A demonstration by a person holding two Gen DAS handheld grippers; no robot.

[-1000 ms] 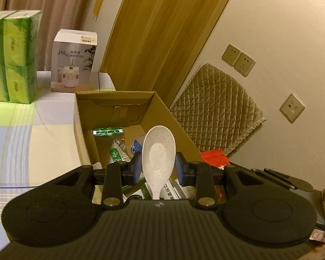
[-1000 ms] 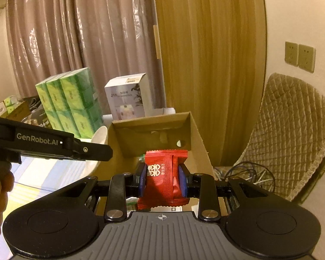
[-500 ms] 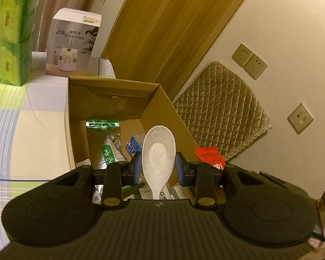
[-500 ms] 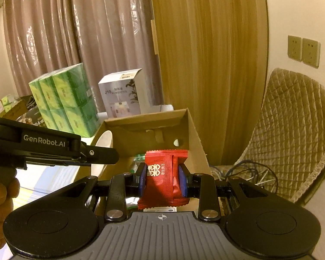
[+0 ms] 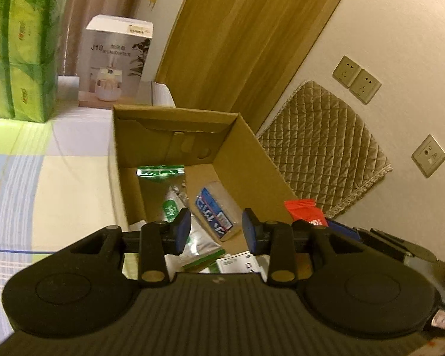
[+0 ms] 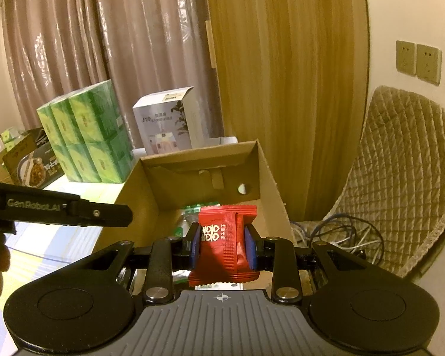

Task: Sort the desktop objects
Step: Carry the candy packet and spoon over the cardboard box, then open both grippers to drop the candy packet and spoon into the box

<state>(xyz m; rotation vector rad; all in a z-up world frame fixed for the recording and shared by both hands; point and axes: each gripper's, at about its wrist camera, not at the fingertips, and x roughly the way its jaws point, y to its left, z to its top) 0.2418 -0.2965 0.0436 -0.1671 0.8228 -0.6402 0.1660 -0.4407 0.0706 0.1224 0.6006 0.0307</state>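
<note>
An open cardboard box [image 5: 252,148] stands on the table and holds several packets, among them a green packet [image 5: 160,172] and a blue and white sachet [image 5: 213,216]. My left gripper [image 5: 216,231] is open and empty above the box's near end; the white spoon is out of sight. My right gripper [image 6: 222,246] is shut on a red snack packet [image 6: 222,243] just in front of the same box [image 6: 270,178]. The red packet also shows in the left wrist view [image 5: 304,212]. The left gripper's side shows in the right wrist view [image 6: 59,210].
Green tissue packs [image 5: 20,68] and a white humidifier box [image 5: 115,62] stand behind the cardboard box. A quilted chair [image 6: 400,184] and cables [image 6: 335,234] lie to the right by the wall. A checked cloth [image 5: 44,184] covers the table on the left.
My left gripper has opened and the white spoon it held is gone from between its fingers. The right gripper still holds the red packet, a little closer to the box.
</note>
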